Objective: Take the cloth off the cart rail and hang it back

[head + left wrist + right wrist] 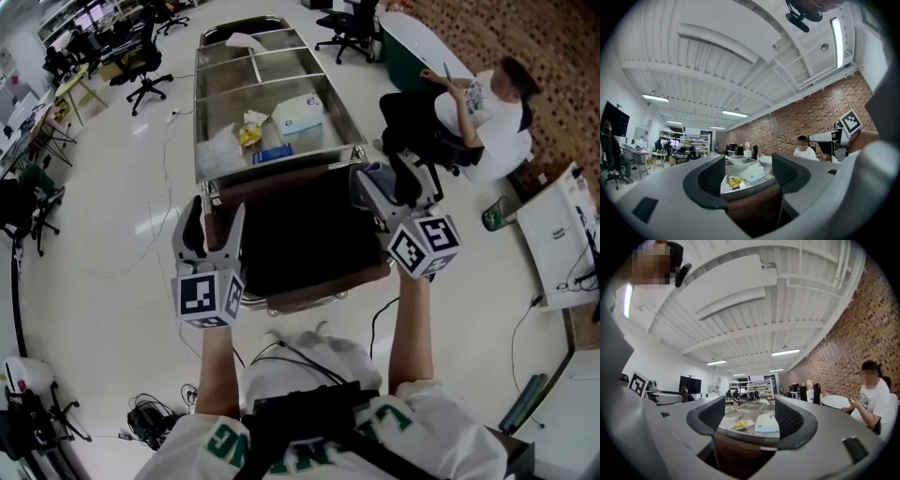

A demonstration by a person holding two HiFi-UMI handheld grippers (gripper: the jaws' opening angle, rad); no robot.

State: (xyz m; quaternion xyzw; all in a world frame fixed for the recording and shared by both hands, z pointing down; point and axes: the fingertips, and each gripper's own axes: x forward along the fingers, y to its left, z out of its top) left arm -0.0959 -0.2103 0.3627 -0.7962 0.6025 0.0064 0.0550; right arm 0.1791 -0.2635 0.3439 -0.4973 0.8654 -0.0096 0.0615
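A dark brown cloth [300, 234] hangs over the near rail [349, 150] of a metal cart [200, 131] and drapes down towards me. My left gripper [214, 228] is open at the cloth's left top corner, its pads clear of the fabric. My right gripper [389, 183] is open at the right top corner, nothing pressed between its pads. In the left gripper view the open left gripper [747, 174] frames the rail [750, 190] and the cloth [754, 213] below it. The right gripper view shows the open right gripper [744, 414] over the same cloth [736, 455].
On the cart's top lie a white box [298, 114], a yellow packet [248, 131] and a blue item [273, 154]. A seated person [478, 112] is close at the right. Office chairs [145, 70] stand at the back, cables [150, 422] lie on the floor.
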